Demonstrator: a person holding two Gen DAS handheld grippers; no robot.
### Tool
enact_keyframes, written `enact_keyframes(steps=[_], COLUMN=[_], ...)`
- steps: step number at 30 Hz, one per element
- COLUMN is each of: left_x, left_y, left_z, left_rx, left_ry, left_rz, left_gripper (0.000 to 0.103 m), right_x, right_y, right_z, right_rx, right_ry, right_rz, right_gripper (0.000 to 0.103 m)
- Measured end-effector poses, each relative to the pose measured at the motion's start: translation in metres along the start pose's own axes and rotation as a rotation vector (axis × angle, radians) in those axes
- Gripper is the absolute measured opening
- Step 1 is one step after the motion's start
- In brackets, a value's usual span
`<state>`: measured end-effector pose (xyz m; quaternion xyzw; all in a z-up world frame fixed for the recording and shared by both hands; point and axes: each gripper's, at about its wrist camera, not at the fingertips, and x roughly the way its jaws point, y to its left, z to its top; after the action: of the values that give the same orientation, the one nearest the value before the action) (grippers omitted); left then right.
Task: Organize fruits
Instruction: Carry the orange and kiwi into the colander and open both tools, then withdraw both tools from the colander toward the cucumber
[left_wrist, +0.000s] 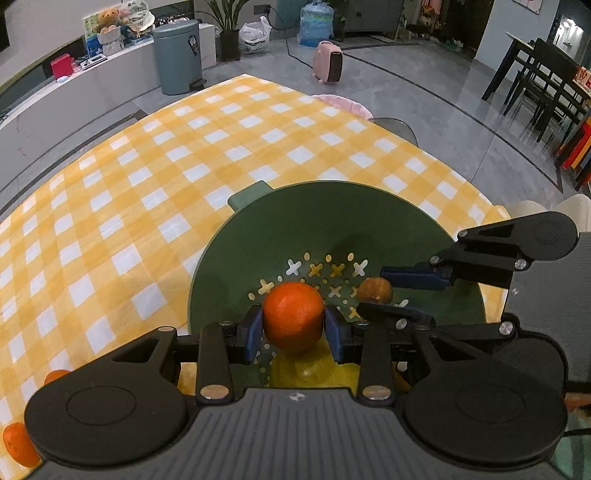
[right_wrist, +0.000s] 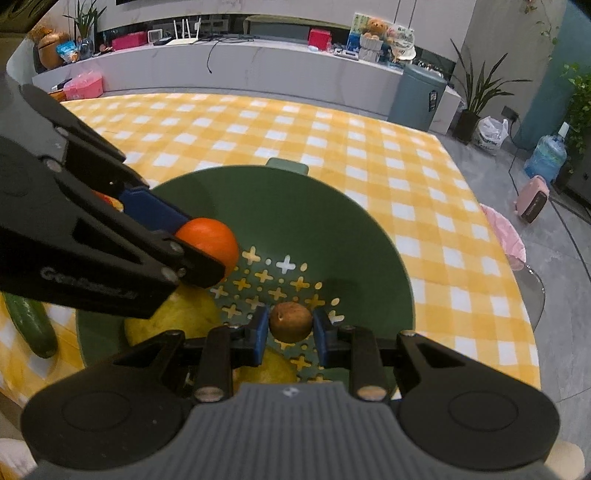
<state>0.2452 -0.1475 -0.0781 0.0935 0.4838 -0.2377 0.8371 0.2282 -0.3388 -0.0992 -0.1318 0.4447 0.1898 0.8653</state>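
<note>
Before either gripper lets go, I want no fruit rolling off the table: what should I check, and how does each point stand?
1. Left gripper grips the orange: ok.
2. Right gripper grips the brown fruit: ok.
3. Both fruits are over the green colander: ok.
4. Colander floor under the brown fruit is bare: ok.
5. Yellow fruit lies near the orange's drop spot: not ok.
6. Height above the floor: cannot tell.
</note>
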Motion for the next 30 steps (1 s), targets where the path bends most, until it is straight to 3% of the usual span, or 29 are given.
enact_keyframes(steps=[18,26,27,30], left_x=[0.015,-0.005,-0.01,-0.027], left_y=[-0.005,-0.003,-0.003,-0.005], left_z=[-0.002,-0.003,-0.004,-0.006], left_rx=[0.02,0.007,0.008,0.008], left_ry=[0.031,-0.016,-0.025,-0.054], left_rz=[0.082,0.087,0.091,0.11], left_gripper=[0.039,0.051,0.051,0.055], right_x=[0.016,0.016,0.015,0.01], right_y=[-0.003,0.0,0.0,0.002], right_z=[0.005,0.01,0.01,0.011], right_rx=[0.034,0.009,0.01,0.018], right_ry=[0.058,0.086,0.085,0.071], right_rz=[0.042,0.026,0.026,0.011], right_gripper=[0.022,0.024,0.025,0.042])
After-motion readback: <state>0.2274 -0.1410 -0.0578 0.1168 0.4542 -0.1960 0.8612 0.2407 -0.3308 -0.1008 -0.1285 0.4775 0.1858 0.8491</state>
